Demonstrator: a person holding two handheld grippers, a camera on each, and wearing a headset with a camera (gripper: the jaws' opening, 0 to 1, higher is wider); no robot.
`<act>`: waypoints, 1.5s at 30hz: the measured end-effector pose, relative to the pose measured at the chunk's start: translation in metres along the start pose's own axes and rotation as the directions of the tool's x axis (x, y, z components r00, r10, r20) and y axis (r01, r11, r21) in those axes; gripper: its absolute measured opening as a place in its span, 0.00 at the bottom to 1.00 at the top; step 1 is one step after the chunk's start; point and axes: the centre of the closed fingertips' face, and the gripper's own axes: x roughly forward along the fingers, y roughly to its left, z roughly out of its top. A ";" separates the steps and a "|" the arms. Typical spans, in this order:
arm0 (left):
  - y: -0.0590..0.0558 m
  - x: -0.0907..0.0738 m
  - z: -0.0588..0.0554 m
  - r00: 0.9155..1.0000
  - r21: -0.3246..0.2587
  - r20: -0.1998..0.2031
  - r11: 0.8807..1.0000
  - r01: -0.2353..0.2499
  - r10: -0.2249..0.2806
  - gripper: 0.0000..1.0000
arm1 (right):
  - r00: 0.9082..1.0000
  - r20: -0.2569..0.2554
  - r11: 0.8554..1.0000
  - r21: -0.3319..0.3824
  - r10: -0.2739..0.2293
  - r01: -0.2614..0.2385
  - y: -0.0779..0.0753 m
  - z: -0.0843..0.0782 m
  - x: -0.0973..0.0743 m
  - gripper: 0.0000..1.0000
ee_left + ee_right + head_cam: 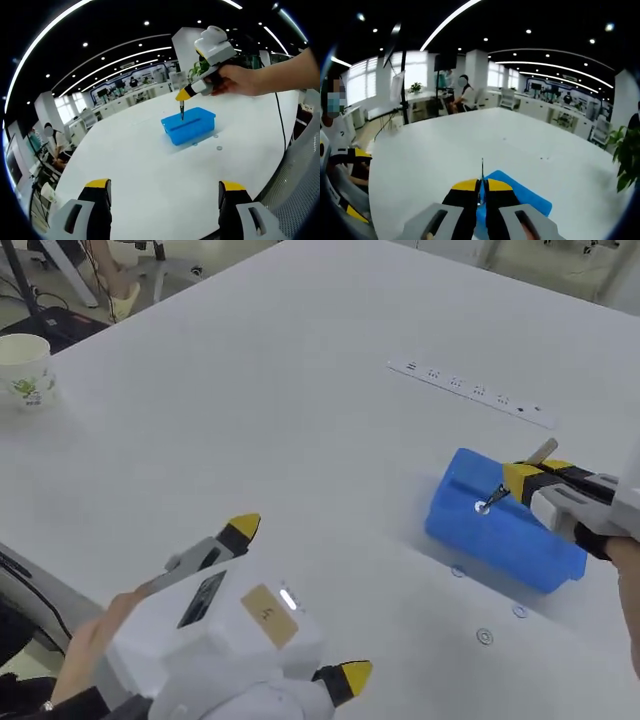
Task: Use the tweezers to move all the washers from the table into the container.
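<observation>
The right tool (522, 480) is clamped on the tweezers (497, 494), its yellow-tipped jaws pressed together around the shaft. The tweezers' point hangs over the open top of the container (520, 540). A small ring at that point looks like a washer (483, 506) pinched between the tips, though it is too small to be sure. The left tool (297, 602) has its jaws spread wide with nothing between them. It sits well apart from the container, on the side away from the right tool.

The step in hand looks like the drop. To do it well, the point should be inside the container's walls and low to its floor before the squeeze is eased, so the washer cannot bounce over the rim. The right tool should loosen only slightly, enough for the tips to part without letting the tweezers slip out. A thin washer may cling to one tip, so check that it has fallen before lifting away.

Three loose washers (484, 637) lie flat on the surface (300, 390), just beside the container's long wall nearest the person. They are small, thin, silvery rings, faint against the white top. The container is a shallow blue rectangular tray. I cannot tell whether any washers already lie inside it.
</observation>
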 end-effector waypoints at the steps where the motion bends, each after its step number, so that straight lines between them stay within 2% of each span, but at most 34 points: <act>1: 0.000 0.000 0.000 1.000 -0.001 0.000 1.000 -0.001 0.001 0.90 | 1.000 -0.006 1.000 -0.004 0.001 -0.001 0.000 -0.002 0.003 0.01; 11: -0.001 0.001 -0.003 1.000 0.016 -0.013 1.000 0.003 -0.003 0.92 | 0.998 -0.052 0.996 -0.082 -0.027 0.022 -0.005 -0.021 0.027 0.01; 13: -0.002 0.002 -0.004 1.000 0.019 -0.017 1.000 0.007 -0.006 0.92 | 0.999 -0.040 0.996 -0.084 -0.034 0.030 -0.007 -0.021 0.029 0.01; 17: -0.003 0.002 -0.004 1.000 0.022 -0.019 1.000 0.011 -0.011 0.92 | 0.998 -0.046 0.996 -0.083 -0.036 0.032 -0.009 -0.026 0.034 0.01; 20: -0.003 0.002 -0.004 1.000 0.025 -0.018 1.000 0.012 -0.011 0.91 | 0.998 -0.053 1.000 -0.005 -0.029 0.028 -0.011 -0.034 0.040 0.01; 22: -0.003 0.003 -0.005 1.000 0.020 -0.022 1.000 0.011 -0.010 0.91 | 0.998 -0.057 0.999 0.013 -0.033 0.034 -0.013 -0.038 0.042 0.01; 25: -0.003 0.003 -0.006 1.000 0.020 -0.024 1.000 0.011 -0.011 0.91 | 0.997 -0.063 0.999 -0.008 -0.044 0.043 -0.014 -0.042 0.045 0.01; 31: -0.005 0.004 -0.007 0.999 0.027 -0.030 0.999 0.022 -0.021 0.90 | 0.996 -0.084 0.998 -0.051 -0.036 0.031 -0.009 -0.048 0.049 0.01; 38: -0.006 0.004 -0.008 0.999 0.029 -0.037 0.999 0.024 -0.023 0.90 | 0.996 -0.091 1.000 -0.019 -0.025 0.023 -0.007 -0.052 0.051 0.01; 45: -0.006 0.004 -0.009 0.999 0.029 -0.039 0.999 0.024 -0.022 0.90 | 0.995 -0.096 1.000 -0.016 -0.026 0.025 -0.007 -0.052 0.049 0.01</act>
